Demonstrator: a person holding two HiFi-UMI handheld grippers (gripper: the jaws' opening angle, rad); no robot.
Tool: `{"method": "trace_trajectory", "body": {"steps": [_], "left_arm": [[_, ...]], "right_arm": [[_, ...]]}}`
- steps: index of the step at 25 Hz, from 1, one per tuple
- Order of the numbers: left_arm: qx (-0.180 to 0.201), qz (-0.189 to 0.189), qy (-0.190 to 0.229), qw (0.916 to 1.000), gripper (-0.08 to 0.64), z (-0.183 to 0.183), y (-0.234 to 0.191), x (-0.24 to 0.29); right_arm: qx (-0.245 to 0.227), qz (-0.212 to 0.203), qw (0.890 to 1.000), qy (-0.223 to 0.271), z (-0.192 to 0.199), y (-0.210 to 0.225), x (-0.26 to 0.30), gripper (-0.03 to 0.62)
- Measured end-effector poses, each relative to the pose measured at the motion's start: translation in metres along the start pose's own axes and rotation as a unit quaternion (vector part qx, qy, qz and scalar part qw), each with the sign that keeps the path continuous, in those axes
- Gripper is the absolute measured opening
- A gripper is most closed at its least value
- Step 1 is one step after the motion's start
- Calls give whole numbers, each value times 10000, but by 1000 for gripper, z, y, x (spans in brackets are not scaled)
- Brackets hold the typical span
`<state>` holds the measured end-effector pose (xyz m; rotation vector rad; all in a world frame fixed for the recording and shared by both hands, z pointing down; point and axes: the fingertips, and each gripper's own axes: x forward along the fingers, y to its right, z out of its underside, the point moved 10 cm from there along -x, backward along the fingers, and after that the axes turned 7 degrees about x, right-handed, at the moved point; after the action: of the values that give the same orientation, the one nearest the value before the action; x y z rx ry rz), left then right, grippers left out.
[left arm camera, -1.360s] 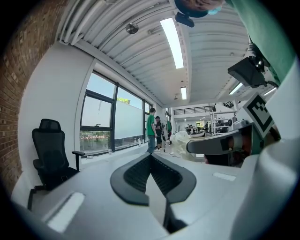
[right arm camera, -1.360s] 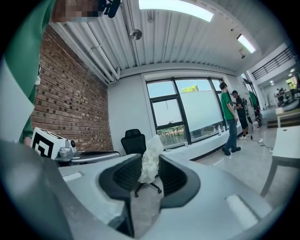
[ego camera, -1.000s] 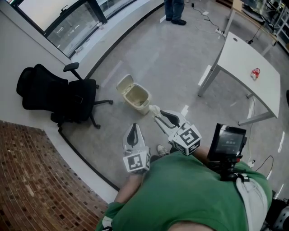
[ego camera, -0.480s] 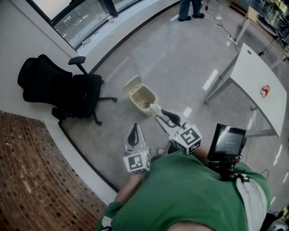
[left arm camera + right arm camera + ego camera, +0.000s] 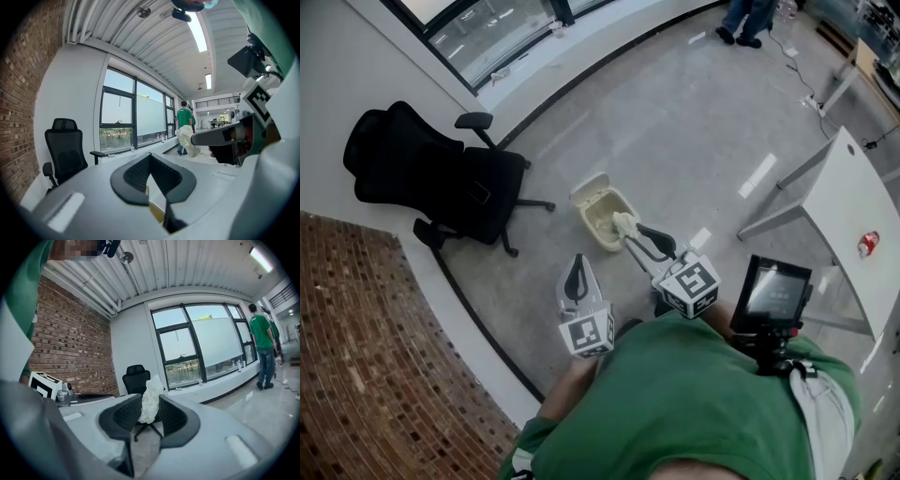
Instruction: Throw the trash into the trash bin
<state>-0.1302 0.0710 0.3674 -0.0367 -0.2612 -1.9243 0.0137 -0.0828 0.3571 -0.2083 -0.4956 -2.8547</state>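
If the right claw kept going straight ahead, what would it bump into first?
Probably the black office chair, which shows right behind the paper wad pinched in the right claw. The trash bin seems lower, below that line, though depth is hard to judge.

No legible text, brand or number anywhere; cube (image 5: pixel 587 336) on the left tongs (image 5: pixel 576 265) and cube (image 5: pixel 691 286) on the right tongs (image 5: pixel 624 225) carry only black-and-white square marker patterns, no characters; small screen (image 5: pixel 772 292) at the person's chest is lit, content too blurred to read; red-and-white item (image 5: pixel 867 244) on the table (image 5: pixel 851 192) is too small for any print to be made out.
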Motion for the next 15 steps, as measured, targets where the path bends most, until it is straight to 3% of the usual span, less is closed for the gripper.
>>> {"method": "trace_trajectory", "body": {"steps": [7,15], "left_arm": [[466,-307,-2,9984,5,-6,8,48],[744,-281,-369,9961,5,0,23,95]], "right_arm": [[-13,-338,9992,-200,-12,57,33,115],[-150,-739,9958,-520,-14,114,69,115]]}}
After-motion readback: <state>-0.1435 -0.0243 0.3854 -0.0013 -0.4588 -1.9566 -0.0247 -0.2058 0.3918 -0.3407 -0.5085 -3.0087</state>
